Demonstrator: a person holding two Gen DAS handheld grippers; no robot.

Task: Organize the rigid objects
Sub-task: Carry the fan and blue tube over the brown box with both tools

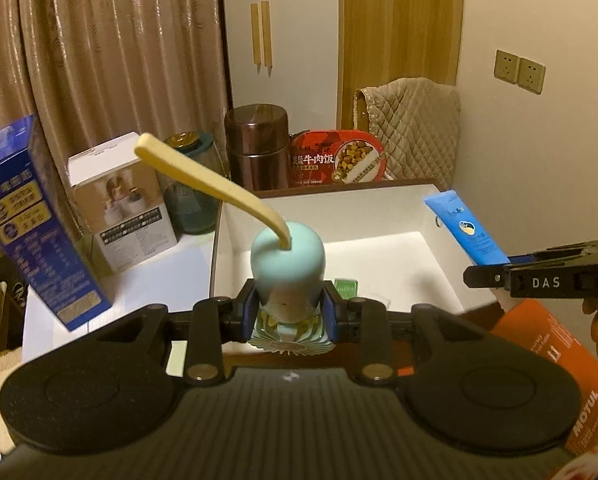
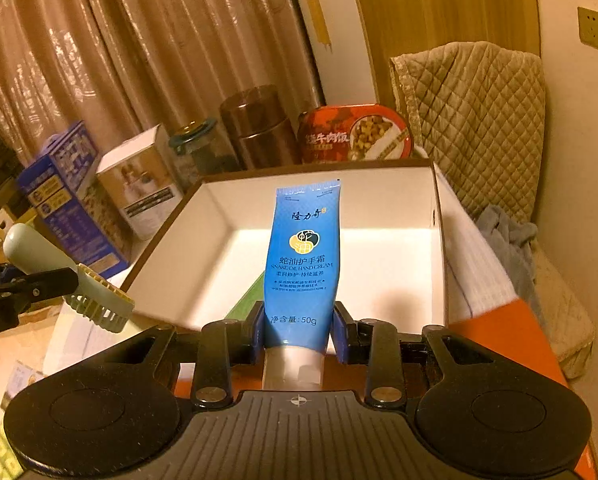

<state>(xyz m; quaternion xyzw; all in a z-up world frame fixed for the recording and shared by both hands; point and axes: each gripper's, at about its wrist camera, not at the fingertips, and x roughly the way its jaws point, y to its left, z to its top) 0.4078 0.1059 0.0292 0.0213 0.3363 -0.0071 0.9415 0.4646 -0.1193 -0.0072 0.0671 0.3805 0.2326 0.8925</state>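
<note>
Nearest the left wrist camera, the left gripper [image 1: 287,312] had its blue pads closed on a small handheld fan [image 1: 287,268] with a pale teal body and a cream strap [image 1: 203,184] curling up from its top. From the right wrist view that fan [image 2: 39,256] showed a slatted cream grille, held out over the table's left side.

Close before the right wrist camera, the right gripper [image 2: 299,328] was clamped on a blue tube [image 2: 303,256], cap toward the camera and crimped end up. Its label read "SNAKE OIL HAND CREAM" beneath Chinese characters, with "50g" near the bottom. In the left view the tube [image 1: 467,228] stood at the box's right wall, and the gripper side carried the letters "DAS".

Beyond both grippers sat a large open box [image 2: 219,216], white inside with a brown rim. Something small and green [image 1: 346,288] lay at its near edge; I could not tell whether more was in it.

An orange carton [image 1: 539,340] printed "MOTUL" lay at the lower right. Behind the open box stood a row: a blue carton [image 1: 39,232] with small print too blurred to read, a white product box [image 1: 127,208] with a photo on its front, a glass jar [image 1: 191,192] with a teal lid, a brown metal canister [image 1: 257,148], and a red meal box [image 1: 339,160] with Chinese characters for beef rice.
</note>
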